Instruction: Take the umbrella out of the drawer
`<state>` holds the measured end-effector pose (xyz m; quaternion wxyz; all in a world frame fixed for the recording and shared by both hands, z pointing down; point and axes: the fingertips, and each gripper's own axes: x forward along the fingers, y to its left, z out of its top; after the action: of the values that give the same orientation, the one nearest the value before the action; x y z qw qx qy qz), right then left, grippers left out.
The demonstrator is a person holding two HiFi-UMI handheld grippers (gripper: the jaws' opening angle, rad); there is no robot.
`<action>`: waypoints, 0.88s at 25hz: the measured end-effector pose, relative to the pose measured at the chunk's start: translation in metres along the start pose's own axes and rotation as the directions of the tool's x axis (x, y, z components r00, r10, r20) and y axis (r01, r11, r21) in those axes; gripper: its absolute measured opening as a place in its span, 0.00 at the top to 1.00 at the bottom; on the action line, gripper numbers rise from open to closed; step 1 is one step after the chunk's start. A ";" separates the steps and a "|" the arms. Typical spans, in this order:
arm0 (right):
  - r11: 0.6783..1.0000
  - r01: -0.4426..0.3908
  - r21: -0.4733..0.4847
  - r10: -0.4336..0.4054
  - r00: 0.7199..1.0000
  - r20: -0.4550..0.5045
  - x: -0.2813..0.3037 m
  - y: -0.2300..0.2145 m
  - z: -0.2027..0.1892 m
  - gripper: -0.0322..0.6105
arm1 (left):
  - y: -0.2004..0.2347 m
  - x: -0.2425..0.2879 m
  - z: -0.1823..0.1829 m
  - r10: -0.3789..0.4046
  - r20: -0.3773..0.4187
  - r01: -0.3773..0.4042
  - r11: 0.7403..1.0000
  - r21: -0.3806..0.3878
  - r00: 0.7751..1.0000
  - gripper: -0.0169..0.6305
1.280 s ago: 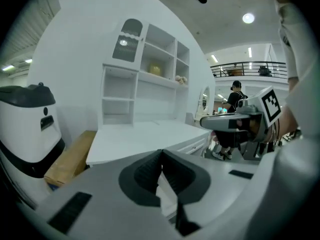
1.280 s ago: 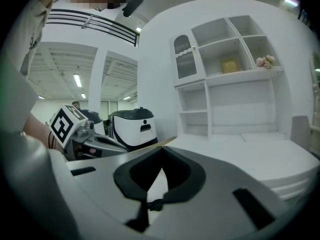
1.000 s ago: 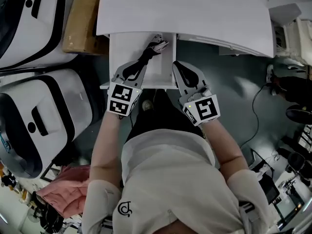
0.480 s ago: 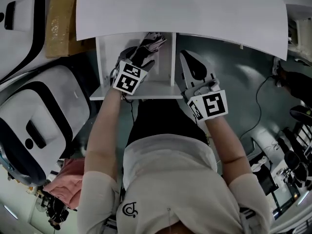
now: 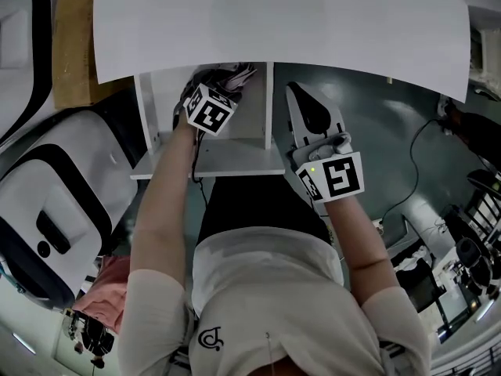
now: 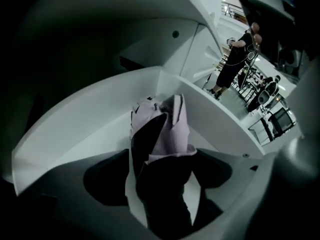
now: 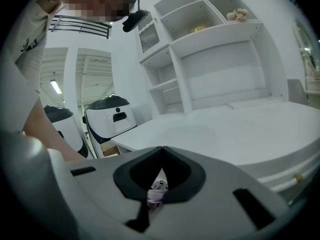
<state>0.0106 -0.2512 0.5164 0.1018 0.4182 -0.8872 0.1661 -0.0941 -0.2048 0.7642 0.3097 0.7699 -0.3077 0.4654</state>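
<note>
A folded umbrella [image 5: 237,74], black with pale pink folds, lies in the open white drawer [image 5: 211,160] under the white table top [image 5: 282,22]. My left gripper [image 5: 210,83] reaches steeply down into the drawer. Its jaws are opening, and in the left gripper view the umbrella [image 6: 167,129] stands between the dark pads [image 6: 105,184] of the left gripper [image 6: 160,178] without being pressed. My right gripper [image 5: 300,92] hangs outside the drawer's right wall [image 5: 268,104], shut and empty. In the right gripper view the right gripper [image 7: 161,151] has its jaw tips together, and a bit of umbrella [image 7: 158,190] shows through the gap.
Big white and black housings [image 5: 55,202] stand on the floor at left, beside a cardboard box [image 5: 74,37] and a pink cloth [image 5: 109,288]. A cable [image 5: 415,155] and dark gear lie at right. White shelves [image 7: 200,39] rise behind the table.
My left gripper has sunk from the drawer's front into the drawer and opened its jaws around the umbrella. The right gripper has shifted slightly beside the drawer and stayed shut.
</note>
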 end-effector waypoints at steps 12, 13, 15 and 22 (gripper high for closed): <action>0.999 0.023 0.029 -0.023 1.000 -0.008 0.006 -0.014 -0.007 0.94 | 0.013 0.010 -0.001 0.137 -0.070 -0.138 0.990 -0.006 0.988 0.50; 0.999 0.025 0.025 -0.025 1.000 -0.011 0.006 -0.015 -0.009 0.94 | 0.013 0.010 -0.001 0.140 -0.069 -0.140 0.990 -0.003 0.988 0.52; 1.000 0.026 0.011 -0.026 1.000 -0.016 0.006 -0.014 -0.011 0.94 | 0.014 0.010 -0.001 0.138 -0.068 -0.138 0.990 -0.004 0.988 0.57; 0.998 0.062 0.030 -0.061 0.998 -0.012 -0.006 -0.011 -0.007 0.94 | 0.013 0.004 -0.007 0.115 -0.095 -0.116 0.993 -0.007 0.989 0.63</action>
<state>0.0229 -0.2512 0.5230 0.1054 0.4458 -0.8707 0.1786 -0.1066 -0.2080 0.7727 0.3011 0.7260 -0.3396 0.5167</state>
